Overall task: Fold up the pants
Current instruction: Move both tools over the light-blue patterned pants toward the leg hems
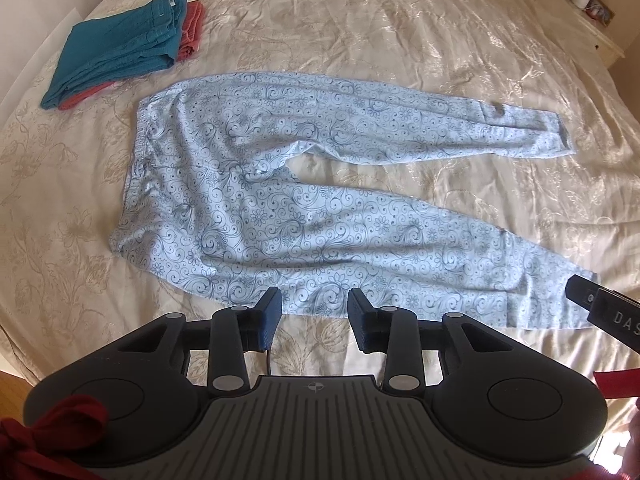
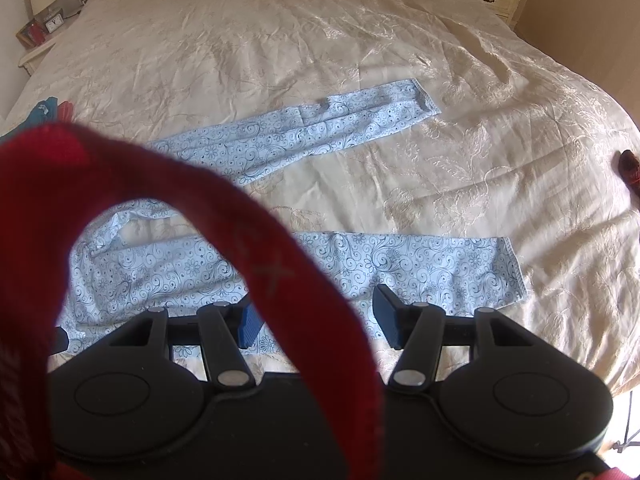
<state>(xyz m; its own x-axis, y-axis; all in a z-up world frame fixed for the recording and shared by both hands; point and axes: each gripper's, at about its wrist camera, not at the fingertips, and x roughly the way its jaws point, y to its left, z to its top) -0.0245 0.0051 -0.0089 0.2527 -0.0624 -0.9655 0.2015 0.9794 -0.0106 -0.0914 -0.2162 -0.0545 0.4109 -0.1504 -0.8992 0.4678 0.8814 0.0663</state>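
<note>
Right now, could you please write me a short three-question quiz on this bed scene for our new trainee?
1. True or false: the patterned pants lie spread flat on the bedspread with both legs apart.
2. Which garment tops the folded pile at the bed's far corner? A) the teal garment B) the coral garment C) a white towel
3. Fill in: in its own view, the left tool hovers at the near edge of the lower ___ of the pants, pads not pressing cloth.

Key: 1 true; 2 A; 3 leg
</note>
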